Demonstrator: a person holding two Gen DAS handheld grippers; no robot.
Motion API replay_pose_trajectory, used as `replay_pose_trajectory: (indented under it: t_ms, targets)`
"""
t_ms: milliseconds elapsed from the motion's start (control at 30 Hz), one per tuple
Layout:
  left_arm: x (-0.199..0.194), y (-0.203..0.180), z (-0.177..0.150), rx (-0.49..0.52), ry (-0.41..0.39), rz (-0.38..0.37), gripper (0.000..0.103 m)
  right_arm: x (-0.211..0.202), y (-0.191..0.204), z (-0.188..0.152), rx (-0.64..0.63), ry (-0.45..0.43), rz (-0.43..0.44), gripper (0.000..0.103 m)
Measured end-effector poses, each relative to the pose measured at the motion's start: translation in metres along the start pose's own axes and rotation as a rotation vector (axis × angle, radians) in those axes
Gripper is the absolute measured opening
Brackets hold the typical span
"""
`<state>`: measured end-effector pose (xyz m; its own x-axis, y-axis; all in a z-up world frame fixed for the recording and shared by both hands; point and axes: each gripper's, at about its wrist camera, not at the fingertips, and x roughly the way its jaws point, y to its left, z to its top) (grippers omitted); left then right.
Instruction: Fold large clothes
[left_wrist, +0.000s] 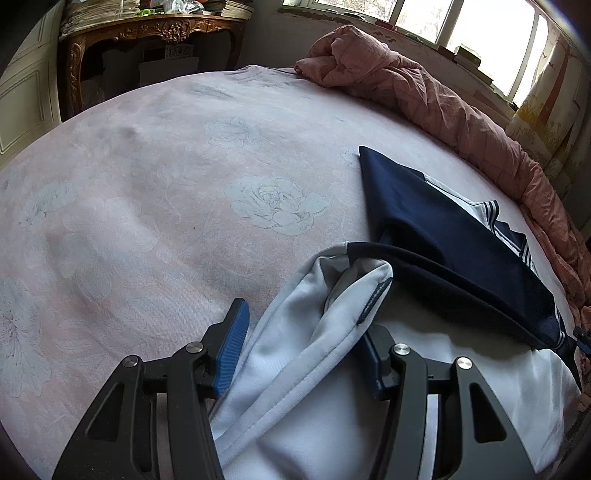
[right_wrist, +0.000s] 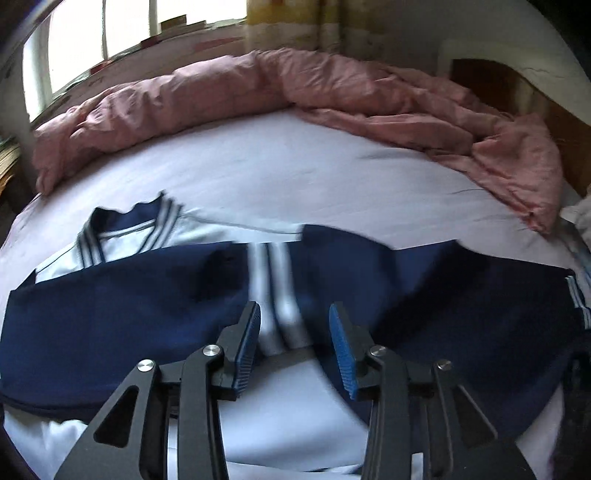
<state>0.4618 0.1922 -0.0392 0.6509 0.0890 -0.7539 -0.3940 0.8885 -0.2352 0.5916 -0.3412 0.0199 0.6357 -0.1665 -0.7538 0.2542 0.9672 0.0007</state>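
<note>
The jacket (right_wrist: 122, 314), navy and white, lies spread on the bed (left_wrist: 147, 184) toward its near edge, with a pink quilt (right_wrist: 258, 85) bunched along the far edge under the window; both navy sleeves are laid across the white body, so the fold looks partly made. The left tongs (left_wrist: 303, 343) stand about half open astride a bunched white fold (left_wrist: 295, 325) at the jacket's end; the cloth lies between the pads, but whether they press on it I cannot tell from here. The right tongs (right_wrist: 293, 347) are parted over a striped cuff (right_wrist: 275, 291) near the middle of the jacket, their blue pads clear of it on either side, so nothing is gripped there; this view is blurred. I judge the step in hand to be the laying-in of a sleeve, just let go; next, probably, the right tongs must find the hem or a free edge, close on it, and carry it with the left toward the collar (right_wrist: 125, 229), keeping the sleeves from sliding out.
</note>
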Motion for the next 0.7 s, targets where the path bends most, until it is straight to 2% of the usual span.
replay_pose_trajectory:
  t_ms: [67,167,200,233,333,433,567,700]
  targets:
    - [0.0,0.0,0.0,0.003,0.001,0.005,0.055,-0.005,-0.018,0.003,0.02,-0.006,-0.015,0.041]
    - [-0.001,0.0,0.001,0.001,-0.003,0.013,0.055,-0.022,-0.048,0.001,0.07,-0.047,0.022,0.041]
    - [-0.003,-0.001,0.003,0.0,-0.006,0.011,0.052,-0.029,-0.056,-0.002,0.079,-0.069,0.037,0.041]
    - [-0.008,-0.004,0.005,0.008,-0.028,0.001,0.05,-0.034,-0.061,-0.007,0.066,-0.084,0.042,0.043]
    - [-0.033,-0.021,0.006,0.08,-0.163,0.013,0.049,-0.045,-0.061,-0.023,-0.02,-0.102,-0.007,0.043]
    - [-0.055,-0.037,-0.001,0.134,-0.258,-0.06,0.049,-0.06,-0.067,-0.04,0.004,-0.125,0.043,0.043]
    - [-0.071,-0.051,-0.009,0.197,-0.339,-0.102,0.049,-0.074,-0.063,-0.06,0.009,-0.231,-0.064,0.043]
    - [-0.077,-0.058,-0.01,0.243,-0.385,-0.124,0.049,-0.079,-0.057,-0.076,0.013,-0.27,-0.014,0.044]
